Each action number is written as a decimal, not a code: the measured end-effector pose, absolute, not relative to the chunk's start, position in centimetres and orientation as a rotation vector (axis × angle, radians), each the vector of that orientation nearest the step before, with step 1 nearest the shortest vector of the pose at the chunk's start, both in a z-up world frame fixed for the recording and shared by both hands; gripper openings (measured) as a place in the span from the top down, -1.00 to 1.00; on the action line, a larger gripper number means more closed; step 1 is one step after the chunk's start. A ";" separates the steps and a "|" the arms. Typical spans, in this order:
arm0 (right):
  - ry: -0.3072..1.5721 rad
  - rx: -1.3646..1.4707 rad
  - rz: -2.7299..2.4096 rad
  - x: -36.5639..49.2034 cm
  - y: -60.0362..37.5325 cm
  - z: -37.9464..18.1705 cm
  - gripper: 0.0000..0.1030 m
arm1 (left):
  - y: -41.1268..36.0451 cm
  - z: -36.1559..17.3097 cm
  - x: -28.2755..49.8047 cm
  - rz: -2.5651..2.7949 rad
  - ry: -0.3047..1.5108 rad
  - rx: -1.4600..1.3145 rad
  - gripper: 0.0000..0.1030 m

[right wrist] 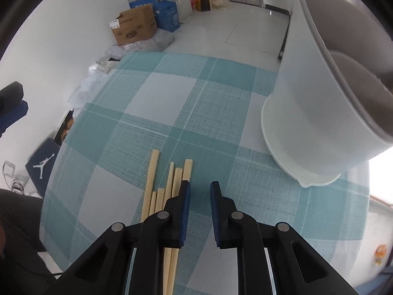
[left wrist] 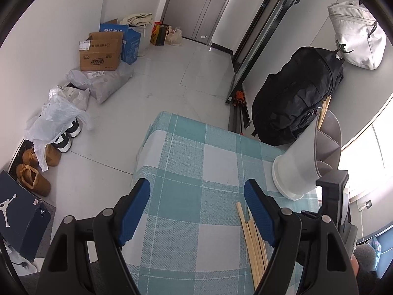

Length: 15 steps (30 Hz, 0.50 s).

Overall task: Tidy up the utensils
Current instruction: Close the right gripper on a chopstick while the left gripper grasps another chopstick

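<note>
Several wooden chopsticks (right wrist: 169,186) lie side by side on the teal checked tablecloth (right wrist: 196,103); they also show in the left wrist view (left wrist: 253,241). A white utensil holder (right wrist: 316,113) with grey inner dividers stands at the table's right, with a few chopsticks in it (left wrist: 324,110). My right gripper (right wrist: 199,186) is open and empty, low over the cloth, just right of the loose chopsticks. My left gripper (left wrist: 197,189) is wide open and empty, with the chopsticks beside its right finger (left wrist: 258,211).
The table edge drops to a pale floor on the left and far sides. Cardboard boxes (left wrist: 100,51), plastic bags and shoes (left wrist: 36,172) line the left wall. A black backpack (left wrist: 294,100) and a white bag (left wrist: 356,41) hang behind the holder.
</note>
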State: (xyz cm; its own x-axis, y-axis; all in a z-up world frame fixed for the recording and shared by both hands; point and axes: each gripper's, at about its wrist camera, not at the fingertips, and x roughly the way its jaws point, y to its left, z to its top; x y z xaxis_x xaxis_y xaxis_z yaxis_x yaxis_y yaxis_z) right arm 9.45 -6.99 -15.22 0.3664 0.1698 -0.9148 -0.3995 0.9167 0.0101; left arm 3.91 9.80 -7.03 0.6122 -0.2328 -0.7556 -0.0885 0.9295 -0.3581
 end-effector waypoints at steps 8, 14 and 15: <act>1.149 -0.332 0.369 9.4 -5.0 -15.4 0.71 | 10.2 -7.4 4.2 -0.089 0.938 -0.413 -0.46; 1.168 -0.324 0.351 10.3 -4.3 -15.5 0.69 | 10.7 -7.6 4.3 -0.076 0.950 -0.432 -0.46; 1.169 -0.326 0.347 10.4 -4.1 -15.5 0.69 | 10.7 -7.7 4.3 -0.070 0.955 -0.437 -0.46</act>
State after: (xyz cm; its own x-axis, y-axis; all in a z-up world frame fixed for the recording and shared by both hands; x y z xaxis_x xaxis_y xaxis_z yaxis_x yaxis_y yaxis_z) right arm 10.44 -4.06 -15.55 0.3498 0.0949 -0.9320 -0.4284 0.9009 -0.0691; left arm 4.34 10.71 -7.68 0.5820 -0.2476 -0.7746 -0.1324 0.9110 -0.3907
